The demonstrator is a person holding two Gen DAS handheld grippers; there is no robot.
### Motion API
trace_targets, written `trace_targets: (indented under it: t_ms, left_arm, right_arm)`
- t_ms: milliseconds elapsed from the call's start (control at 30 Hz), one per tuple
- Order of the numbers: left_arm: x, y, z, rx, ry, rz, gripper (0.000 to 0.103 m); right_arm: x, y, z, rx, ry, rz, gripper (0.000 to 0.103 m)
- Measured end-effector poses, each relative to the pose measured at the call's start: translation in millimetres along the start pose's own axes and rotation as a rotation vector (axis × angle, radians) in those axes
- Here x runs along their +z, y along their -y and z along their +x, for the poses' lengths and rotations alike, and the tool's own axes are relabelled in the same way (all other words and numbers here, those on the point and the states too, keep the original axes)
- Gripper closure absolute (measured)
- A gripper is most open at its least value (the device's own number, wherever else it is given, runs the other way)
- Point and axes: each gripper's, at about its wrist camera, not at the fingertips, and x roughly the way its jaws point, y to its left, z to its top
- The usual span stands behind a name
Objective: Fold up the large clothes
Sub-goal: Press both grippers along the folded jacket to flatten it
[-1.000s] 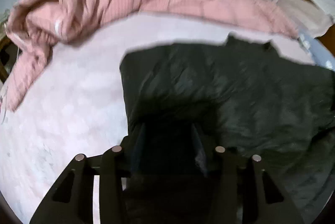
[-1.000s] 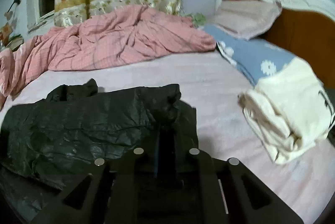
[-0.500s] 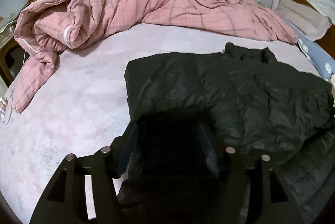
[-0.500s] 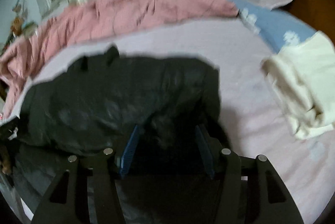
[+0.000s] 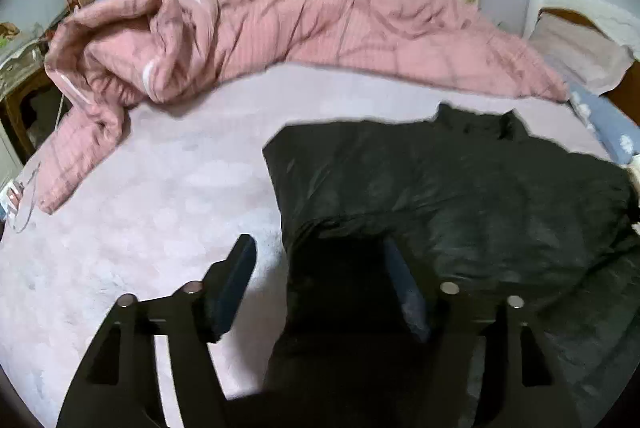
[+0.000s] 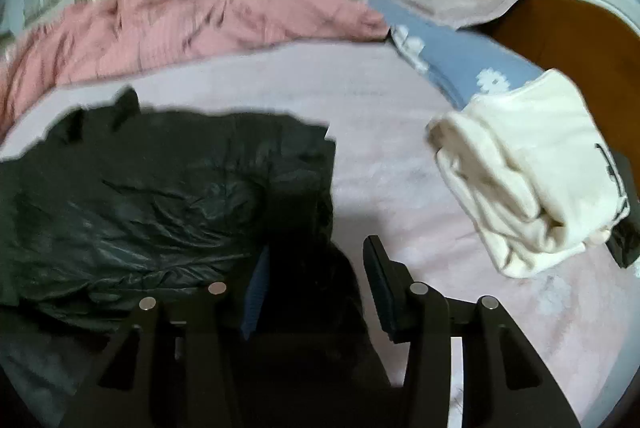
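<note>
A black jacket [image 5: 460,196] lies spread on the bed [image 5: 152,196], out in the middle of the pale pink sheet, folded over on itself so that its collar points toward the rumpled pink quilt [image 5: 280,32] heaped along the far side of the bed. The left hand-held gripper [image 5: 320,268] sits at the jacket's near left corner with its fingers spread wide: one finger stands over bare sheet just beside the jacket's edge, the other over the dark fabric. A fold of the jacket lies between them, though nothing is pinched. The right hand-held gripper [image 6: 316,268] is at the jacket's [image 6: 160,196] opposite near corner, likewise spread apart, with dark cloth bunched between its fingers and one finger over the sheet (both views are a little smeared, so I can't say for sure whether the pads touch the cloth). Off to the right of the jacket, well apart from it, a folded cream garment [image 6: 532,180] rests against a blue flowered pillow [image 6: 460,64], near the wooden headboard [image 6: 560,32].
</note>
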Motion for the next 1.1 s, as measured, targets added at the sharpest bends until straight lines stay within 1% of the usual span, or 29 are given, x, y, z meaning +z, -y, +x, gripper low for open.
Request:
trace_targets:
  t_ms: [33,100,133,233,300,333,367,400,433,467,567,733,833,867,900,967,1000,1033,1100]
  left_arm:
    - [-2.1,-1.6,-9.8,0.001,0.02,-0.009,0.029]
    - [-9.3,-6.5,-30.9,-0.001,0.068,-0.052,0.028]
    - [-12.0,-9.7,-39.0,-0.007,0.086,-0.071,0.024]
    - [-29.5,-12.2,-64.3,-0.03,0.135,-0.094,0.022]
    - [-46.3,-11.0,-81.3,-0.039,0.169,-0.092,0.019]
    - [-54.9,-9.1,-89.3,-0.045,0.185,-0.088,0.017]
    - [-63.8,-6.5,-97.5,-0.051,0.203,-0.08,0.013]
    - [-72.8,-2.9,-105.7,-0.054,0.219,-0.071,0.011]
    - [-79.4,0.9,-112.8,-0.058,0.229,-0.064,0.003]
    - [-87.2,5.5,-119.8,-0.069,0.238,-0.053,0.0]
    - [-107.5,19.7,-135.3,-0.1,0.264,-0.012,0.0]
    - [-128.0,42.5,-140.0,-0.092,0.243,0.057,0.0]
    - [-135.8,56.3,-138.6,-0.111,0.22,0.131,0.0]
    - [-137.8,60.9,-136.8,-0.113,0.206,0.159,0.0]
    - [-139.5,65.7,-130.9,-0.131,0.164,0.188,0.0]
    - [-145.3,71.3,-114.3,-0.178,0.05,0.204,0.0]
    - [-147.4,71.9,-107.1,-0.17,0.024,0.198,0.0]
    - [-150.2,74.3,-103.7,-0.13,0.028,0.212,0.0]
    - [-154.2,83.3,-103.0,-0.076,0.055,0.294,0.0]
  right_arm:
    - [-0.5,2.5,-10.9,0.018,0.025,0.021,0.051]
    - [-6.8,8.2,-38.0,0.067,0.084,0.07,0.046]
    - [-12.7,9.8,-48.6,0.097,0.106,0.082,0.044]
    - [-35.7,12.9,-73.5,0.162,0.146,0.096,0.041]
    - [-57.1,14.4,-87.9,0.19,0.167,0.097,0.038]
    - [-70.0,14.9,-96.2,0.198,0.177,0.094,0.034]
    - [-83.0,15.6,-106.1,0.206,0.185,0.097,0.028]
    - [-89.2,15.7,-110.5,0.214,0.19,0.104,0.024]
    - [-98.8,16.8,-117.5,0.233,0.2,0.12,0.016]
    - [-108.9,17.9,-124.8,0.262,0.212,0.137,0.014]
    - [-131.1,17.6,-138.6,0.312,0.226,0.15,0.014]
    - [-147.4,16.5,-147.0,0.276,0.235,0.099,0.013]
    - [-153.9,17.2,-150.0,0.277,0.239,0.069,0.013]
    - [-155.8,13.6,-149.1,0.278,0.223,0.038,0.013]
    - [-156.8,11.3,-148.1,0.28,0.209,0.013,0.013]
    - [-158.8,0.1,-141.7,0.31,0.145,-0.1,0.013]
    - [-159.7,-3.1,-139.1,0.313,0.131,-0.134,0.013]
    - [-161.8,-8.4,-135.9,0.302,0.117,-0.172,0.013]
    - [-167.8,-17.9,-131.8,0.278,0.097,-0.242,0.013]
